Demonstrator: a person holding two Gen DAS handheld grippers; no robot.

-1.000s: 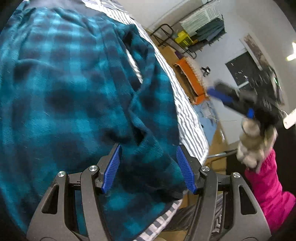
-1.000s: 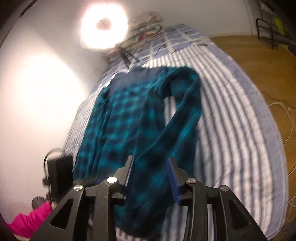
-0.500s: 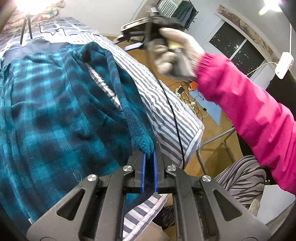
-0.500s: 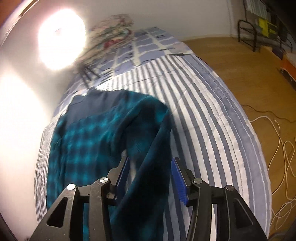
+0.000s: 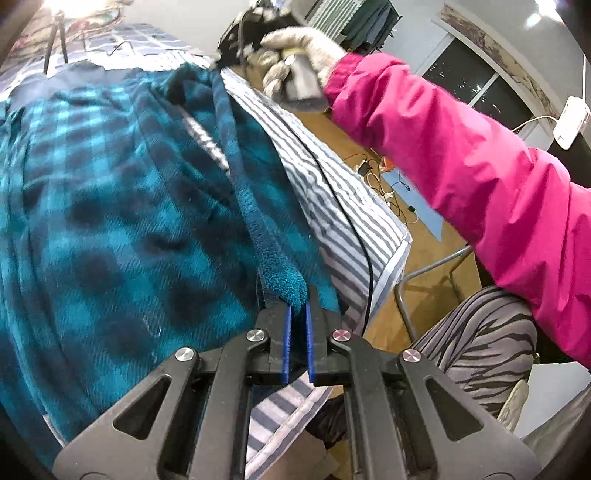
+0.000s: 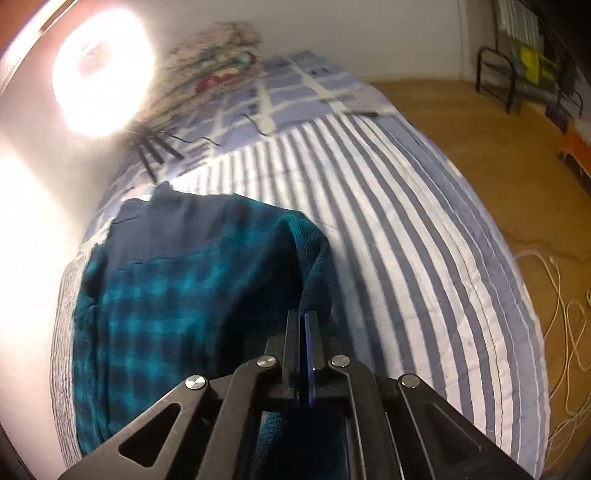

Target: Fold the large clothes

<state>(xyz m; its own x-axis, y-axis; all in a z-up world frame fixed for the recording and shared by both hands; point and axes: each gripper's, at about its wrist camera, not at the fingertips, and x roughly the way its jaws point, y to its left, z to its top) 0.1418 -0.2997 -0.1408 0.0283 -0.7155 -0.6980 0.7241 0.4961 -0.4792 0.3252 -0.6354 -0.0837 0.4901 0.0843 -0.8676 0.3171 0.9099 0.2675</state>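
Observation:
A large teal and dark plaid fleece garment (image 5: 110,206) lies spread on a striped bed; it also shows in the right wrist view (image 6: 177,295). My left gripper (image 5: 297,306) is shut on the garment's near right edge, which runs as a taut ridge toward the far end. My right gripper (image 6: 301,325) is shut on the same edge farther up the garment. In the left wrist view the right gripper (image 5: 255,33) shows at the top, held by a gloved hand on a pink-sleeved arm (image 5: 461,155).
The blue and white striped bedspread (image 6: 406,240) covers the bed to the right of the garment. A bright lamp (image 6: 103,70) and a patterned pillow (image 6: 214,55) are at the head. Wooden floor with cables (image 6: 565,306) lies right. A black cable (image 5: 354,221) runs across the bedspread.
Both grippers have closed on the garment's right edge. The right gripper moved up the garment toward the far end, and the edge is now pulled taut between them.

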